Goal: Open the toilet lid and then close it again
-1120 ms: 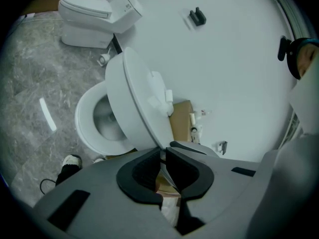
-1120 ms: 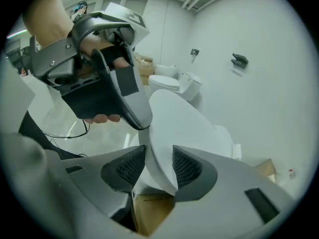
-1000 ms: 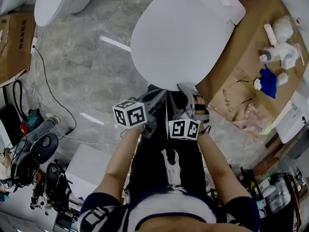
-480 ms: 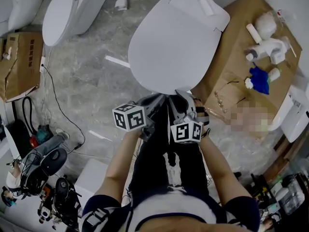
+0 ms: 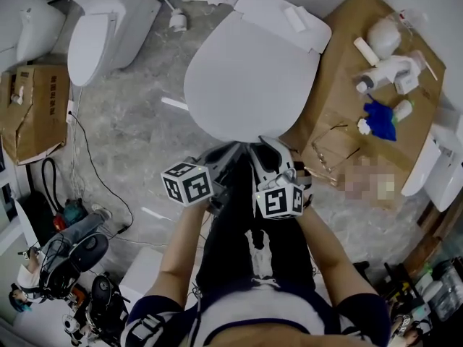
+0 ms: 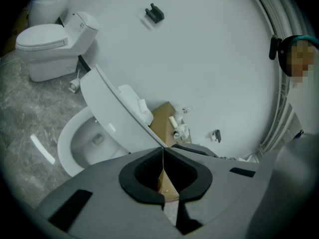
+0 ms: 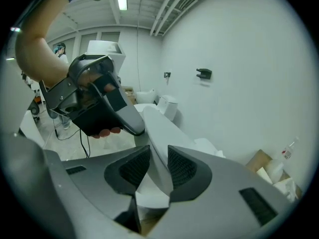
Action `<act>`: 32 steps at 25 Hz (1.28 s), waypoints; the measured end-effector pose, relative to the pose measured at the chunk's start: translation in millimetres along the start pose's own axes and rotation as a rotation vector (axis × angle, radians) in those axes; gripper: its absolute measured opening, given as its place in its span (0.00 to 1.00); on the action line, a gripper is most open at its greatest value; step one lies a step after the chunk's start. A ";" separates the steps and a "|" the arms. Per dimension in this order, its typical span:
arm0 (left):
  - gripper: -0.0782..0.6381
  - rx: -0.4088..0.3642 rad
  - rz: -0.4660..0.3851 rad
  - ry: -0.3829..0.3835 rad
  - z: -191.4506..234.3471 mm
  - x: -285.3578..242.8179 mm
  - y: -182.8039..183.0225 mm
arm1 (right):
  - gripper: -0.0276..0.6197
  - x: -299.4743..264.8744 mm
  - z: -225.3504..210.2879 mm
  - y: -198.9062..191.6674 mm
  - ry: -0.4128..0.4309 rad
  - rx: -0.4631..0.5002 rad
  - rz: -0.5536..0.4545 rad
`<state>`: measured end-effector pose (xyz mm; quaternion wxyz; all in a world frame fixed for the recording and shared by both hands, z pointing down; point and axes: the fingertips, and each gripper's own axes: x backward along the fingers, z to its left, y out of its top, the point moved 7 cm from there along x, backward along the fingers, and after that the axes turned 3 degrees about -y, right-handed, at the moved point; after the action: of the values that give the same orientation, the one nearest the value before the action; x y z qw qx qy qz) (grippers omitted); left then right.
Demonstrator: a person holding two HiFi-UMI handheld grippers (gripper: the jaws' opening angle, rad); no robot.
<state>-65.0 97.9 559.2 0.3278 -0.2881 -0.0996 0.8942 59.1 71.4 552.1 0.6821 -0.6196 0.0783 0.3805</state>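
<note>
While its jaws are closing, the right gripper (image 7: 156, 152) has the front rim of the toilet lid (image 5: 249, 71) between its pads. Both pads look pressed on the rim, so call it a grip on the lid. The left gripper (image 6: 163, 150) is clenched with nothing between the jaws. In the right gripper view its tip sits at the same rim, just beside the right one. That looks like a push from under, but contact can't be confirmed. In the head view both grippers are at the near edge of the lid, close together.

The lid is tilted up off the bowl (image 6: 84, 141): the left gripper view shows the open bowl underneath and the lid slanting up toward its hinge end at the back. It is not upright and not resting against anything behind. Around it are the grey floor (image 5: 137, 100), a second toilet (image 5: 101, 27) off to the left and flattened cardboard (image 5: 347, 114) on the right, none of them involved.

Progress, my read: the opening step is under way, with the lid off the bowl but well short of full open. Left to do: swing it up until it stands, then lower it back flat on the bowl. The closing half has not begun.
</note>
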 end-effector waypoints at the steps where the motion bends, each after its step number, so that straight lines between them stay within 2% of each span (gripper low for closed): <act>1: 0.12 -0.007 -0.012 -0.005 -4.7 -1.7 4.4 | 0.22 1.7 -5.1 2.4 -0.002 -0.006 -0.011; 9: 0.12 -0.046 -0.082 0.021 -37.9 -14.7 34.2 | 0.20 11.2 -44.3 17.4 -0.003 -0.059 -0.079; 17: 0.12 -0.048 -0.145 0.064 -64.3 -28.7 61.1 | 0.20 14.7 -82.6 34.4 0.013 -0.151 -0.064; 20: 0.12 -0.069 -0.170 0.081 -75.1 -33.7 70.5 | 0.20 17.2 -96.8 40.4 0.022 -0.156 -0.073; 27: 0.12 -0.186 -0.193 0.114 -101.7 -33.4 89.6 | 0.20 19.5 -120.8 53.3 -0.008 -0.152 -0.089; 32: 0.12 -0.314 -0.193 0.169 -116.1 -26.7 98.0 | 0.19 21.1 -139.3 60.9 -0.027 -0.183 -0.096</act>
<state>-33.0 4.4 440.7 0.3703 -0.3988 -0.2373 0.8047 87.1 -49.3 461.4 0.6409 -0.6772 0.0043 0.3613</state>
